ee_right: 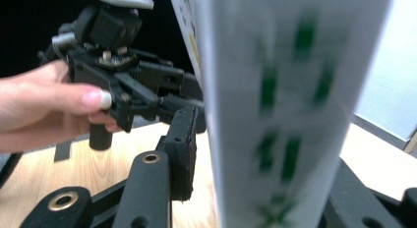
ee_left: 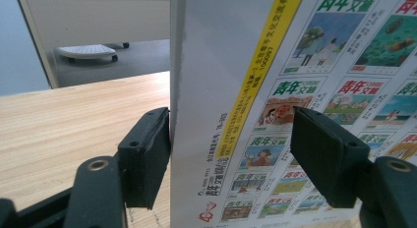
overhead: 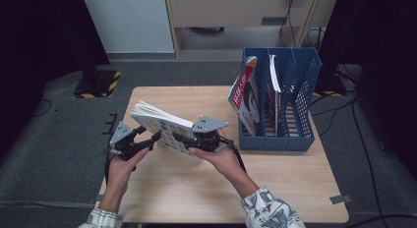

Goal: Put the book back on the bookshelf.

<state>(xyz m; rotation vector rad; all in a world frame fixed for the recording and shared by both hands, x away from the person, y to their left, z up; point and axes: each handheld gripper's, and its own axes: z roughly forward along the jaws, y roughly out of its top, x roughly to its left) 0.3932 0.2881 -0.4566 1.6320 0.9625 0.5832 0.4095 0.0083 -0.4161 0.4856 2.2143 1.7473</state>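
A thick paperback book [overhead: 157, 117] with small picture covers printed on its back hangs tilted above the wooden table [overhead: 196, 188], with a gripper at each end. My left gripper [overhead: 156, 138] grips its left end. In the left gripper view the book [ee_left: 211, 66] stands between the left gripper's [ee_left: 231, 154] black pads, which press on both faces. My right gripper [overhead: 191, 140] is at the book's right end. In the right gripper view the blurred book [ee_right: 275, 66] stands between the right gripper's [ee_right: 265, 154] jaws, and a thin gap shows beside the left pad [ee_right: 186, 139].
A blue file rack [overhead: 300, 90] stands at the table's right side. A red-and-white magazine [overhead: 244, 93] leans in its left slot, with thinner ones in the middle slot. Cables and a yellow-black base lie on the floor beyond the table.
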